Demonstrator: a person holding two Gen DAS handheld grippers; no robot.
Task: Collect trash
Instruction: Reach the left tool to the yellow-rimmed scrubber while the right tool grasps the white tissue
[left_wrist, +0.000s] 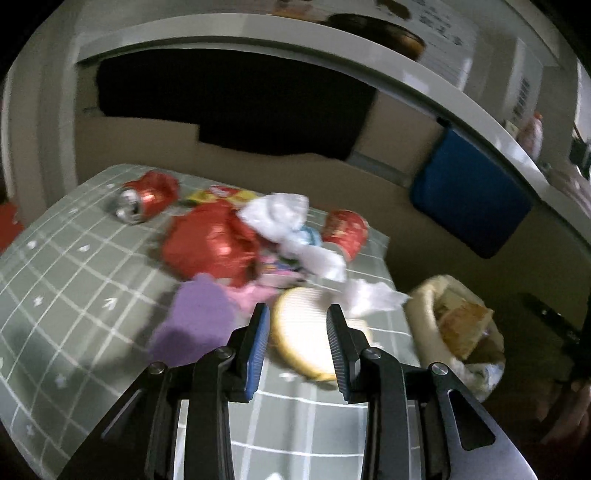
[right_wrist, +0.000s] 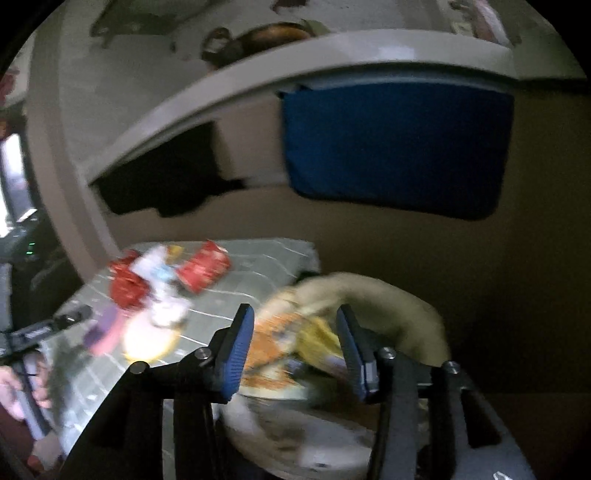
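Pale round lid (left_wrist: 299, 332) near table's right edge, framed by wide-apart left gripper (left_wrist: 298, 349) | right gripper (right_wrist: 293, 352) gaping, empty, above bin (right_wrist: 406, 306) | advice: lower squarely, pinch the rim, avoid tissue (left_wrist: 373, 297).

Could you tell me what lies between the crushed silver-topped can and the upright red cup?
In the left wrist view, a crumpled red wrapper and white tissue lie between can and cup.
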